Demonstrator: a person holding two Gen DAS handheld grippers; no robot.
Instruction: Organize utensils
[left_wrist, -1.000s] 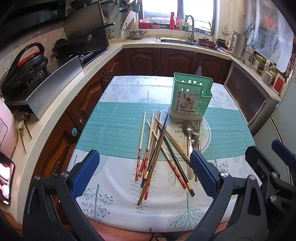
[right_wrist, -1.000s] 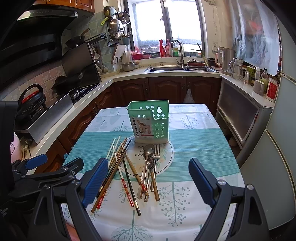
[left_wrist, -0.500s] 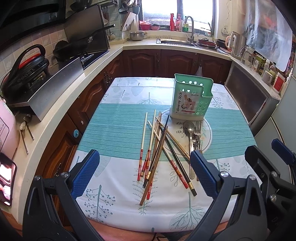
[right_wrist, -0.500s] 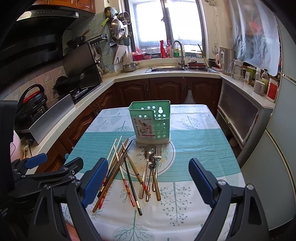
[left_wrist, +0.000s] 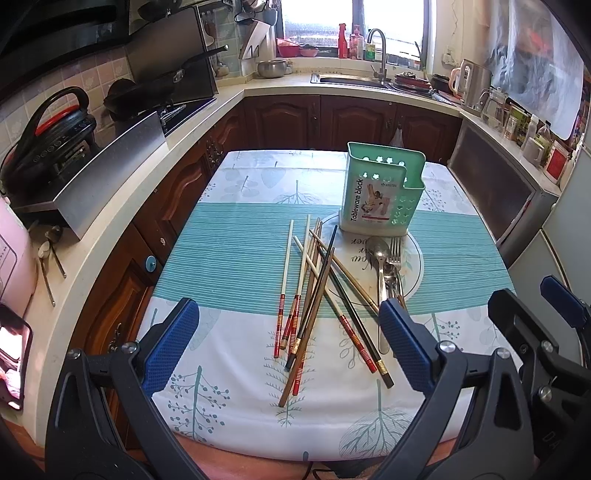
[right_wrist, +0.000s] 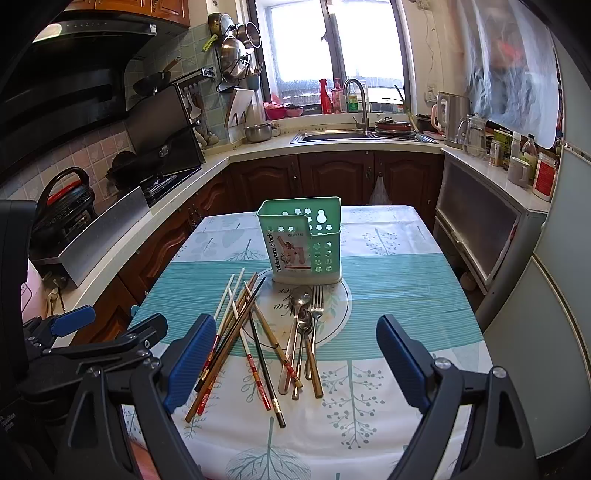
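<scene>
A green utensil holder (left_wrist: 380, 192) (right_wrist: 304, 240) stands upright on the table (left_wrist: 229, 258) past a loose pile of chopsticks (left_wrist: 314, 291) (right_wrist: 240, 332). Spoons (left_wrist: 380, 266) (right_wrist: 299, 325) and a fork (left_wrist: 396, 254) (right_wrist: 317, 314) lie right of the chopsticks, in front of the holder. My left gripper (left_wrist: 288, 347) hovers open above the near table edge, the chopstick ends between its blue pads. Over the cutlery handles, my right gripper (right_wrist: 295, 358) is open too. Neither holds anything.
Kitchen counters wrap the left and far sides, with a stove, a black cooker (left_wrist: 48, 133) and a sink (left_wrist: 351, 79). A cabinet (left_wrist: 495, 195) and a fridge stand to the right. Each gripper shows at the edge of the other's view.
Both grippers have drifted slightly forward and up; the utensils and holder sit a little lower in view. Nothing on the table has moved.
</scene>
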